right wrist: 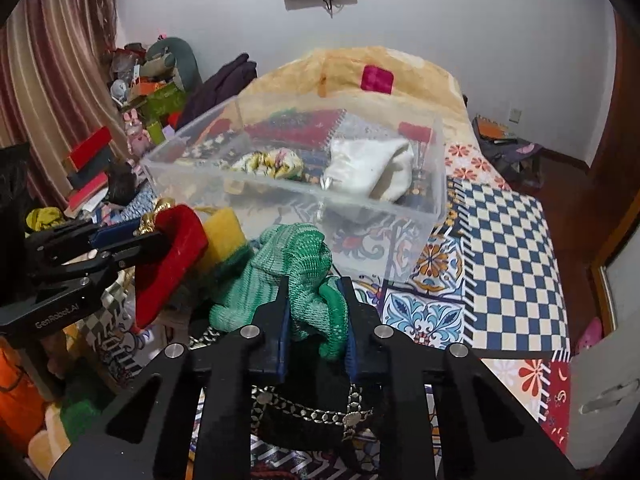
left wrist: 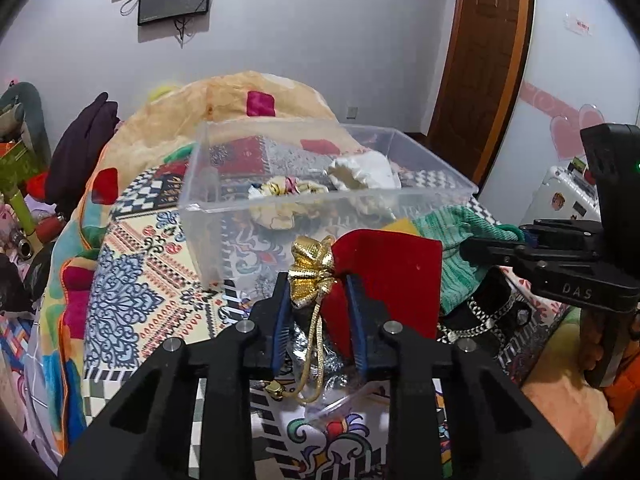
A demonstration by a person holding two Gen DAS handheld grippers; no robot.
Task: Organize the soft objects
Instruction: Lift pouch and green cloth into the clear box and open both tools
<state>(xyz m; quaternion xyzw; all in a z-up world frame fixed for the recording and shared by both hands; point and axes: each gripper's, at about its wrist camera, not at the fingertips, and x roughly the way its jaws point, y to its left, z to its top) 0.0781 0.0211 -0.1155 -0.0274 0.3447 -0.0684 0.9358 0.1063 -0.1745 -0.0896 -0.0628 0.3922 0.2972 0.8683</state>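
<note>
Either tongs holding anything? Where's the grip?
Left tongs pinch the red pouch at its gold-tied neck. Right tongs grip the green mesh pouch by its bunched near end.

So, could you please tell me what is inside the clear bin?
The clear bin holds a floral scrunchie and a white cloth. Whatever lies under the cloth is hidden.
</note>
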